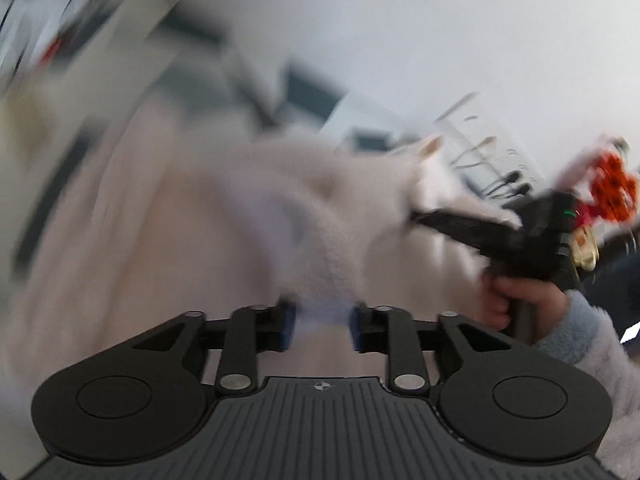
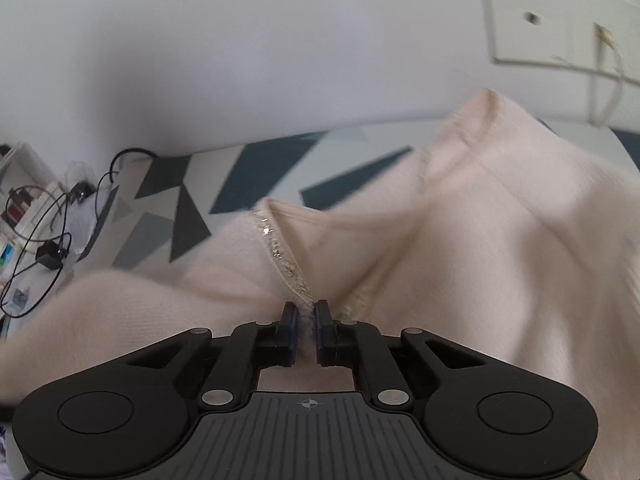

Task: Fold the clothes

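The left gripper (image 1: 322, 322) grasps a fuzzy fold of the pale pink garment (image 1: 168, 216), its jaws part open with the cloth bunched between the pads. The right gripper (image 2: 306, 326) is clenched on the garment's sparkly trimmed edge (image 2: 286, 264), seen at right in the left view with a hand (image 1: 516, 300) on its grip. The garment hangs lifted between both, over a patterned blue-and-white cover (image 2: 240, 172) with cables (image 2: 48, 216) at far left.

white wall (image 2: 280, 60) behind – grey-and-teal patterned cover (image 2: 240, 172), black cables (image 2: 48, 220) at left.
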